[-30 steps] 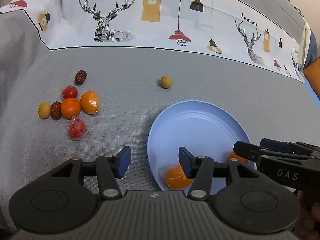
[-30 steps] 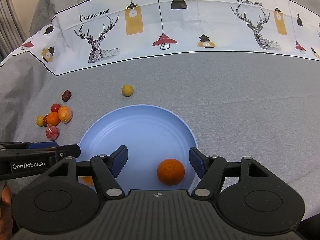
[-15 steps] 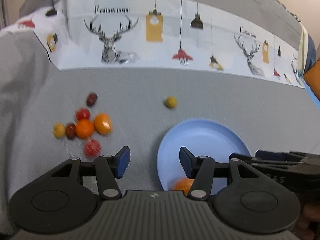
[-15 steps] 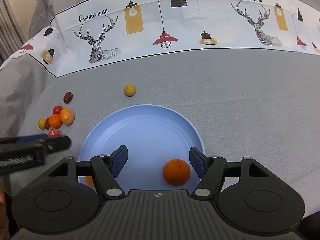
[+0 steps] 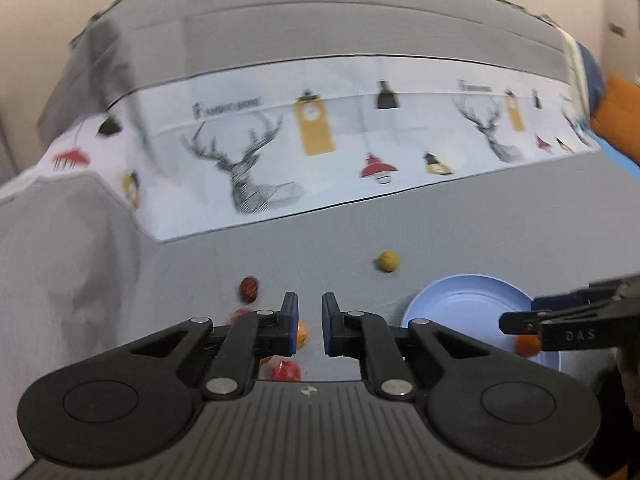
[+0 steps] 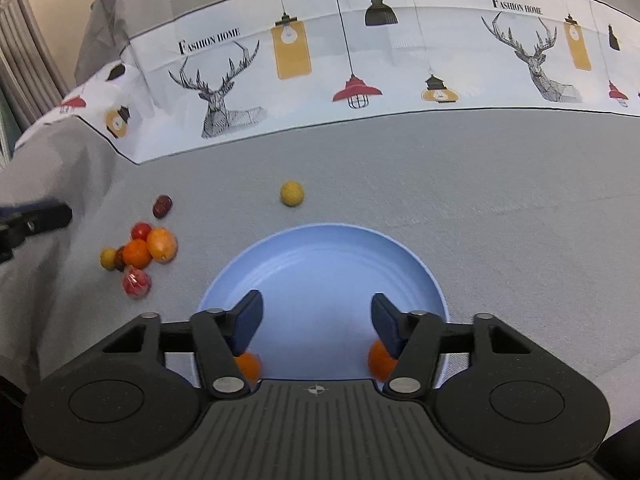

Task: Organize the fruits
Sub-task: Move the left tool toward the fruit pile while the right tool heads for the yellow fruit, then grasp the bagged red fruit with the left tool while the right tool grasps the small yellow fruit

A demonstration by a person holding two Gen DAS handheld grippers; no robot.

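— Two oranges sit in our blue plate [image 6: 320, 264], seen from the right wrist: one orange [image 6: 249, 365] low at the plate's near left, half behind the left finger, the other orange [image 6: 380, 358] at the near right, tucked behind the right finger.

— And our right gripper [image 6: 316, 320]?

— Its jaws have just been closing, yet a fair gap remains with only bare plate between them; the pads press on nothing. Off to the left on the grey cloth [image 6: 500, 200] lies the fruit cluster [image 6: 138, 254], well apart from us, with a dark red date [image 6: 162, 206] beyond it and a lone yellow fruit [image 6: 291, 193] past the plate's far rim.

— Now the left wrist.

— We see our left gripper [image 5: 310, 322] with jaws that have just been closing to a narrow slit, nothing between them. The blurred cluster [image 5: 280, 368] lies just beneath and left of the fingers, partly hidden by them. The date [image 5: 249, 289] is ahead to the left, the yellow fruit [image 5: 388, 261] ahead to the right, and the plate [image 5: 460, 300] further right, under the other gripper's tip.
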